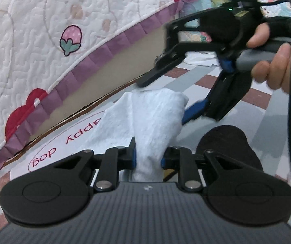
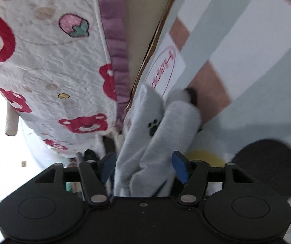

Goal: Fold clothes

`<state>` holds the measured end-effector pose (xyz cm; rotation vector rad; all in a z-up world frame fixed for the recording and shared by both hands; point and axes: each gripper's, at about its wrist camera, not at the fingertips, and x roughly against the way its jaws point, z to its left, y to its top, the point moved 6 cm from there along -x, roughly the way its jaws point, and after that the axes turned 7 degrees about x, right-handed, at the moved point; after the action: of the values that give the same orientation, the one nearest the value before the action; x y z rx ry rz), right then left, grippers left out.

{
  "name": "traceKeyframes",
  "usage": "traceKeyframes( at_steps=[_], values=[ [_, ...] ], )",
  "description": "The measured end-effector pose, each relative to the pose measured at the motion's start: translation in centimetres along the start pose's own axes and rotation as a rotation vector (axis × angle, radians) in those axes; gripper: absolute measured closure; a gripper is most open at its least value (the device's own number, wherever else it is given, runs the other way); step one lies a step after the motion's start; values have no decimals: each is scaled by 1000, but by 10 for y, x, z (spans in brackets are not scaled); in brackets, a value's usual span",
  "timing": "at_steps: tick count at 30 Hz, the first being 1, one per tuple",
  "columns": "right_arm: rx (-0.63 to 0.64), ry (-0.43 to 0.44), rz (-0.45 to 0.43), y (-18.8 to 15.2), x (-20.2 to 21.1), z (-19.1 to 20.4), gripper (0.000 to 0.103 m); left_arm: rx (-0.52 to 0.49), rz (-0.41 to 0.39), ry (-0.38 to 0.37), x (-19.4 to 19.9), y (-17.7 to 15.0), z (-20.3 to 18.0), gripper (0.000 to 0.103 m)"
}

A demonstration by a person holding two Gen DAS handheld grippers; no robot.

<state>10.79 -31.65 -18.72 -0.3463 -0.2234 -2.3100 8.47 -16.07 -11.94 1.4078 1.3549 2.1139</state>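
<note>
A white fleecy garment (image 1: 151, 122) is bunched up above a checked mat. My left gripper (image 1: 148, 158) is shut on its near end. In the left wrist view my right gripper (image 1: 165, 89) comes in from the upper right, jaws apart around the garment's far end. In the right wrist view the same garment (image 2: 145, 146), pale grey with a small black paw print, lies between my right gripper's (image 2: 143, 166) blue pads (image 2: 179, 166), which stand wide apart beside the cloth.
A quilted bedspread (image 1: 54, 30) with red bears, strawberries and a purple frill hangs at the left. The checked grey, white and brown mat (image 1: 237, 142) has a "happy dog" print (image 1: 43, 156). A person's hand (image 1: 277, 65) holds the right gripper.
</note>
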Motion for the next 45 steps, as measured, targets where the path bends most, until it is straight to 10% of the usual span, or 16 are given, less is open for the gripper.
traceKeyframes(
  at_steps=[9, 12, 15, 18, 31, 38, 45],
  values=[
    [-57, -128, 47, 9, -27, -8, 32, -16, -12, -23, 3, -2, -3, 83],
    [46, -208, 33, 25, -39, -6, 68, -26, -10, -37, 4, -4, -7, 84],
    [322, -294, 43, 31, -44, 19, 79, -26, -9, -54, 4, -5, -10, 82],
    [531, -371, 48, 29, -46, 32, 79, -11, 3, -80, 0, -7, -11, 81],
    [505, -414, -198, 65, 1, 3, 69, 196, 3, -216, 17, -1, 11, 53],
    [926, -415, -71, 16, -18, 49, 69, 521, 94, -71, -4, -29, 84, 52],
    [971, -477, -4, 29, -56, 20, 76, 722, 168, 100, -18, -52, 136, 55]
  ],
)
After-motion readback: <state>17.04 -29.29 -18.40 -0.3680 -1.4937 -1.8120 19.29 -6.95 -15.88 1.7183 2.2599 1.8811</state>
